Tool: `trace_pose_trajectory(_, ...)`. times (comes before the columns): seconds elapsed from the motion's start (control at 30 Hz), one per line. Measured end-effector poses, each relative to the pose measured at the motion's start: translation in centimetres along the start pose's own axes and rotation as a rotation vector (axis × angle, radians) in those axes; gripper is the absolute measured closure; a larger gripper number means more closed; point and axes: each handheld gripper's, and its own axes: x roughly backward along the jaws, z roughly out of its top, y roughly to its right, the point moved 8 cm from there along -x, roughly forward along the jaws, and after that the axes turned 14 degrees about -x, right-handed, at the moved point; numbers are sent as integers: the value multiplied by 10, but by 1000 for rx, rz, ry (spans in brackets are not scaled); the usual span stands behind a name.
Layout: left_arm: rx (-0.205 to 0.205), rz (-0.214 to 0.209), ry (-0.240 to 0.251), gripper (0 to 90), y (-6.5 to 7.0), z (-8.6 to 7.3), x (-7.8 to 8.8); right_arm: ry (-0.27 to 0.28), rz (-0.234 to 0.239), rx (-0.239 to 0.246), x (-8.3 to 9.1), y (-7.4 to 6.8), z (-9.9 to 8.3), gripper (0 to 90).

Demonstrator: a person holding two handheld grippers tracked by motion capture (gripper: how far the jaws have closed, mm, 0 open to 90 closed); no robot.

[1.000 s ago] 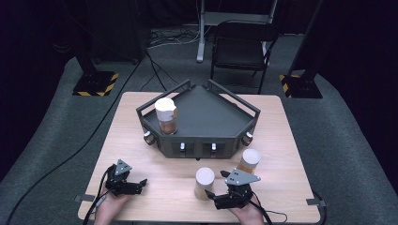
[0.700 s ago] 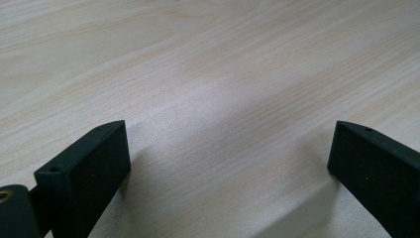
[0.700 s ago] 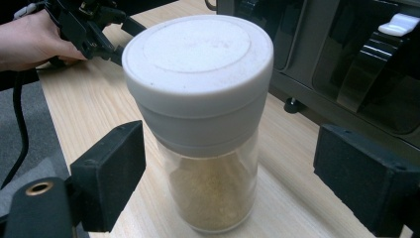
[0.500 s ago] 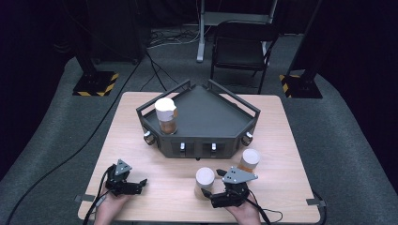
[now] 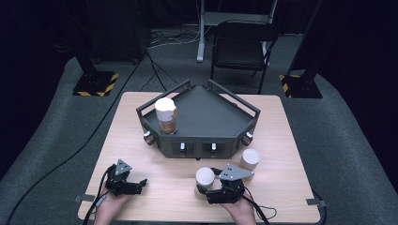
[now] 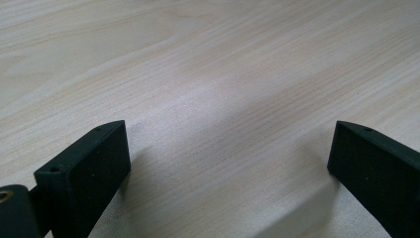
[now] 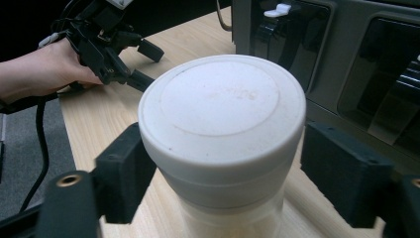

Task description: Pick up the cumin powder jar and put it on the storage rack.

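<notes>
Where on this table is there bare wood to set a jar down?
Free: the front strip between the left gripper and the white-lidded jar, and the table's left margin beside the black tray. Crowded: front right, where the right gripper, that jar and a second jar cluster under the tray.

Right gripper (image 7: 218,198) up close on a clear plastic jar w/ a broad white round lid (image 7: 221,114); black jaws just been closing, jar sits between them; left jaw looks to touch the jar under the lid, right jaw w/ a small gap; pale wooden table (image 7: 106,116) beneath; dark grey box w/ windows and white latch (image 7: 346,54) behind; left gripper (image 7: 111,42) farther off, held in a hand (image 7: 42,69).
</notes>
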Motion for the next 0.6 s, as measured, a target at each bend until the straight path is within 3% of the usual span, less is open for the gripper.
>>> trace_pose_trajectory(0.07, 0, 0, 0, 24, 0, 0, 0, -13, 7, 21, -2, -2, 2, 304)
trace_pose_trajectory(0.23, 1, 0, 0, 23, 0, 0, 0, -30, -27, 62, -3, -8, 6, 326)
trace_pose_trajectory(0.6, 1, -1, 0, 23, 0, 0, 0, -28, -85, 43, -6, -16, 13, 328)
